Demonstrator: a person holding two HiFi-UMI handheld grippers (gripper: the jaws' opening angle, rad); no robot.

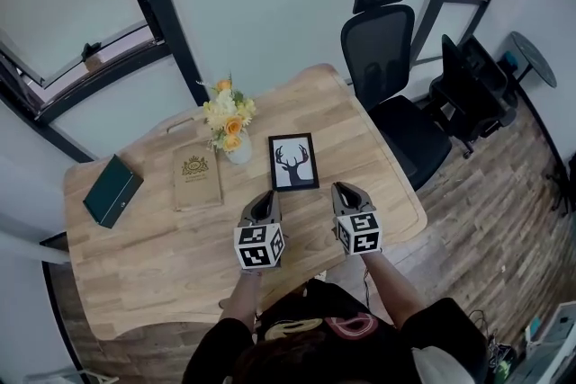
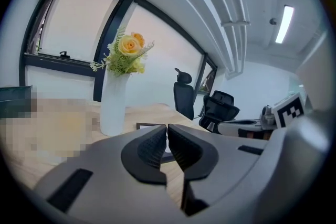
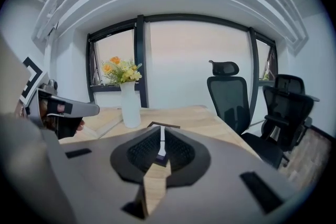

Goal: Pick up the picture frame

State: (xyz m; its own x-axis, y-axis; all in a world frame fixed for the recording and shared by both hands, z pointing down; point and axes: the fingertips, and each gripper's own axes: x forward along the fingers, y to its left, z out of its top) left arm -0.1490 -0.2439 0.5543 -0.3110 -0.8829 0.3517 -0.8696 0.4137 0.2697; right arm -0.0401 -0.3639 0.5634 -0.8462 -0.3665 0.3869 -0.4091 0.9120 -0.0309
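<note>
The picture frame (image 1: 293, 162), black-edged with a deer silhouette, lies flat on the wooden table (image 1: 180, 265) just ahead of both grippers. My left gripper (image 1: 266, 198) hovers near its lower left corner with the jaws shut and empty; in the left gripper view the left gripper (image 2: 167, 129) hides most of the frame (image 2: 148, 126). My right gripper (image 1: 346, 192) hangs to the right of the frame's lower corner. In the right gripper view the right gripper (image 3: 161, 132) shows a slim gap with nothing in it, and the frame (image 3: 165, 125) lies beyond the tips.
A white vase of yellow flowers (image 1: 230, 129) stands just left of the frame's top. A tan book (image 1: 196, 177) and a dark green book (image 1: 112, 190) lie further left. A black office chair (image 1: 389, 58) stands past the table's right edge.
</note>
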